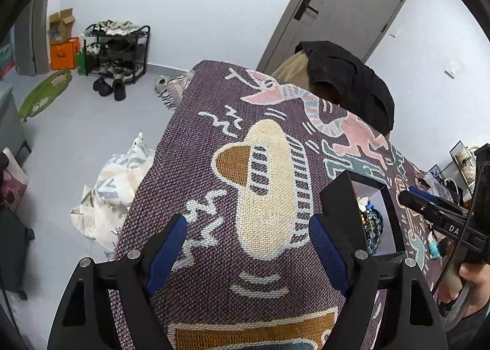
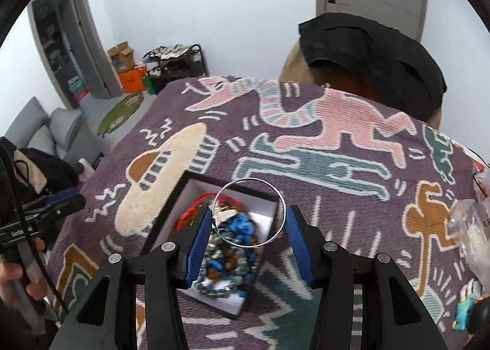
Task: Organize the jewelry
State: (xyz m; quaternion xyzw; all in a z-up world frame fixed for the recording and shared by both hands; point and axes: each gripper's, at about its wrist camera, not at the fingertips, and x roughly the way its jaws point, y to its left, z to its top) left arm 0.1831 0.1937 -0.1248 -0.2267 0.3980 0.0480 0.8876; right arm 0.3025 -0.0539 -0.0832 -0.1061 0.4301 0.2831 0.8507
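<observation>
A black box with a white lining [image 2: 269,203] sits on the patterned purple cloth [image 2: 306,151] and holds several beaded bracelets [image 2: 232,240] and a red cord [image 2: 190,212]. My right gripper [image 2: 248,224] hovers right above the box, jaws apart, with a thin silver bangle [image 2: 277,194] spanning the gap between the blue pads, touching both. My left gripper [image 1: 248,246] is open and empty over the cloth, left of the box [image 1: 340,197]. The right gripper shows in the left wrist view [image 1: 428,203].
A clear plastic bag [image 2: 468,227] and a small blue figure [image 2: 465,310] lie at the cloth's right edge. A chair with a black jacket [image 2: 367,53] stands behind the table. The table's left edge drops to the floor [image 1: 76,135].
</observation>
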